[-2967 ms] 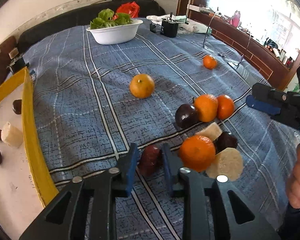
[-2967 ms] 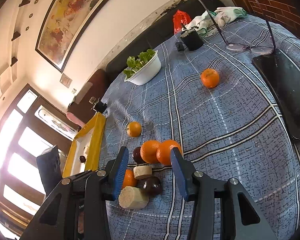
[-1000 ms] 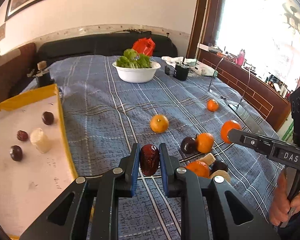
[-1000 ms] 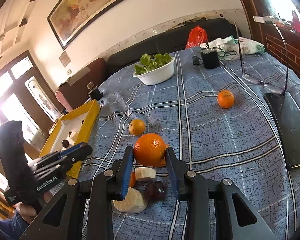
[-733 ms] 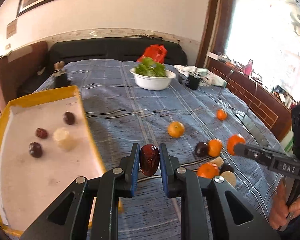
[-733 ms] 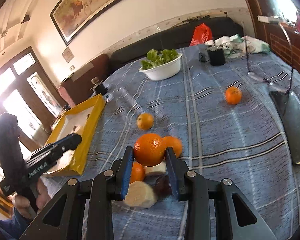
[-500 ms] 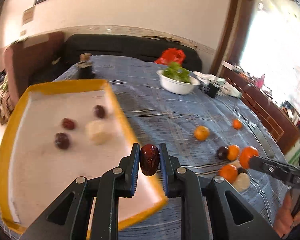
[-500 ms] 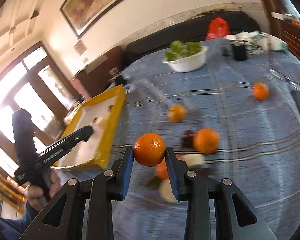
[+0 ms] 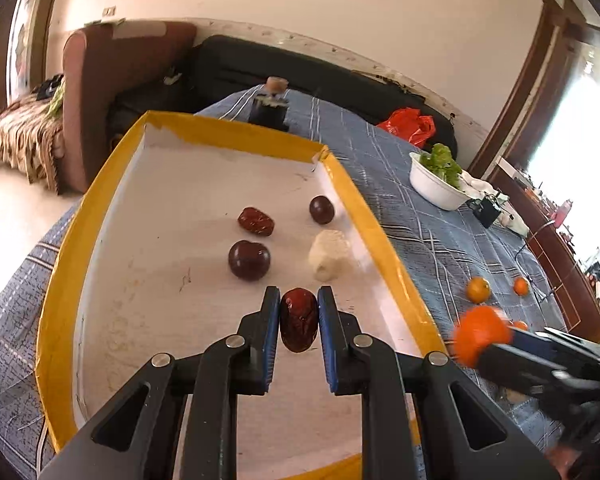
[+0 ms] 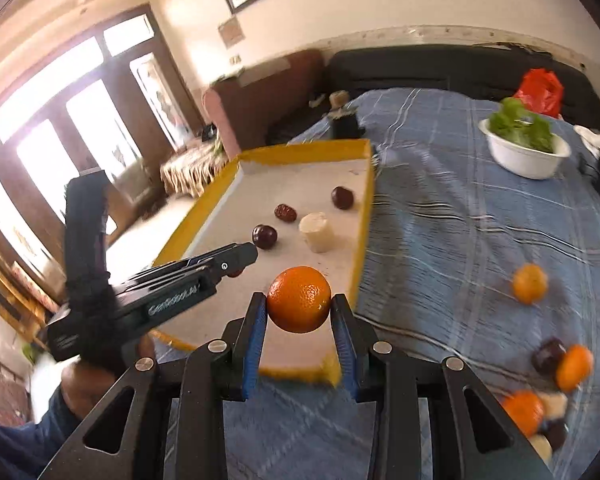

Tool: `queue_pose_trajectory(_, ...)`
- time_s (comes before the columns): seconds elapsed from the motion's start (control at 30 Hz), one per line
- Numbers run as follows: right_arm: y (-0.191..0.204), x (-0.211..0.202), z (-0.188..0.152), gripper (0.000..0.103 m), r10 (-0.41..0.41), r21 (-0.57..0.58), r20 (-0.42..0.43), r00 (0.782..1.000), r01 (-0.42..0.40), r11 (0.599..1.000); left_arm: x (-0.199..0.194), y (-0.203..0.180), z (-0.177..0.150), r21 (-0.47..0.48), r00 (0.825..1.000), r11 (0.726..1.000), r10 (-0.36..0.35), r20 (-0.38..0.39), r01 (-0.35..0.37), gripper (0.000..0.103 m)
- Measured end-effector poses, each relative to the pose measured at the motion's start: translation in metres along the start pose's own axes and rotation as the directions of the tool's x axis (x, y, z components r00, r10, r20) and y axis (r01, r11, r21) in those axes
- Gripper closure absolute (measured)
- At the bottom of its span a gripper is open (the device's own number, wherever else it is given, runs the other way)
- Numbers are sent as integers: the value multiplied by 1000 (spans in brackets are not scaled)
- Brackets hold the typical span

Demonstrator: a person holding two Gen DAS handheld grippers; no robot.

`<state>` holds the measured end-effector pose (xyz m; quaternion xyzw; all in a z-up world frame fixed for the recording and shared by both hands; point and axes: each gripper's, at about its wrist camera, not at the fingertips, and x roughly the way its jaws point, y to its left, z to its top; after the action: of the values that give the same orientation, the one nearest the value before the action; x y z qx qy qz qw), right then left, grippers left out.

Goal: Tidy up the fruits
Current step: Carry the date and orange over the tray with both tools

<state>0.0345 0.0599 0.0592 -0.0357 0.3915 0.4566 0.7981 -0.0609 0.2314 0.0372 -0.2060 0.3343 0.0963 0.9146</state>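
Both hands have swung from the fruit pile to the yellow tray (image 9: 204,128); the left gripper (image 9: 299,322) pinches a date (image 9: 299,320) above its floor, the right gripper (image 10: 299,312) clamps an orange (image 10: 299,298) at its near edge, likely for setting down beside fruit already there.

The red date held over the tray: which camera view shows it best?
The left wrist view shows it best: the red date sits sharp and close, pinched in the left claw over the tray. In the right wrist view only a small dark sliver shows behind that claw's tip.

Woven checked cloth (image 9: 428,216), matt white tray (image 9: 204,184), wrinkled glossy date (image 9: 299,324).
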Motion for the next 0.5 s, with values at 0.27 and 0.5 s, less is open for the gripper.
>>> queue_pose_trajectory(0.27, -5, 51, 9, 66, -4, 20, -75, 997, 6, 1000, 13, 15, -2, -55, 999, 998, 22, -35, -24, 85)
queue_pose_trajectory(0.5, 7, 59, 7, 66, -44, -89, -63, 997, 38, 995, 15, 15, -2, -70, 999, 997, 33, -34, -36, 85)
